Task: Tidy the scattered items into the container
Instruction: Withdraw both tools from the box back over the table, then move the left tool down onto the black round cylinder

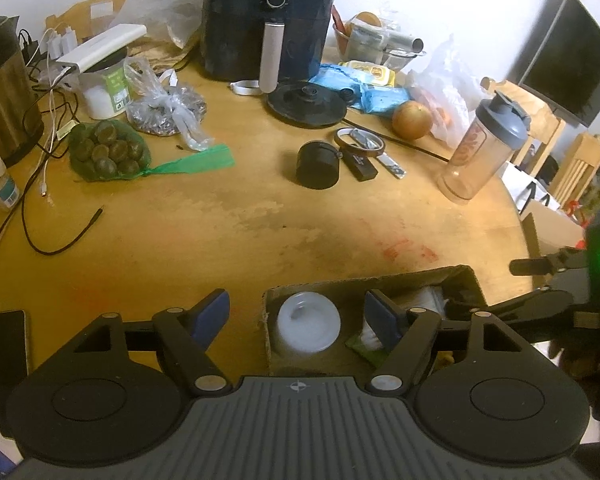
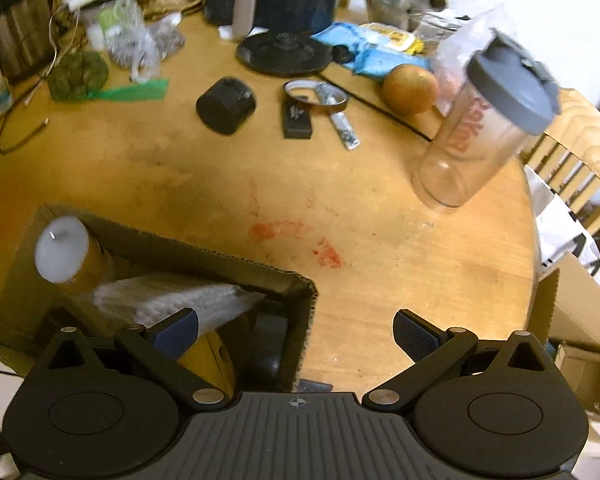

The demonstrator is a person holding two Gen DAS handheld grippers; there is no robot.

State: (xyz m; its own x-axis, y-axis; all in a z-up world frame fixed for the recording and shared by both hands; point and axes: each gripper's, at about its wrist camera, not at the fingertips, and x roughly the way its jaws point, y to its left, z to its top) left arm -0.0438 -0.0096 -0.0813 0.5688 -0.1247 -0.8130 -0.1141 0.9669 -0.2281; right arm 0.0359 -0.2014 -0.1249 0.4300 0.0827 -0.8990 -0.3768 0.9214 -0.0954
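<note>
A brown cardboard box (image 1: 364, 282) sits at the table's near edge. It holds a white-lidded jar (image 1: 308, 322), a clear packet of white sticks (image 2: 172, 300) and some yellow and black items. My left gripper (image 1: 296, 318) hovers open over the box's left end; the jar stands between its fingers, clear of both pads. My right gripper (image 2: 296, 334) is open and empty above the box's right corner (image 2: 300, 280). Loose on the table lie a black cylinder (image 1: 316, 164), a tape roll (image 1: 358, 138), a small black block (image 1: 360, 166) and a foil stick (image 1: 392, 166).
A shaker bottle (image 2: 480, 132) stands at the right beside an orange fruit (image 2: 410, 88). At the back are an air fryer (image 1: 272, 16) and a black round base (image 1: 306, 104), left a net of green fruit (image 1: 108, 150), cables and a phone (image 1: 8, 344). Chairs (image 2: 572, 160) stand past the right edge.
</note>
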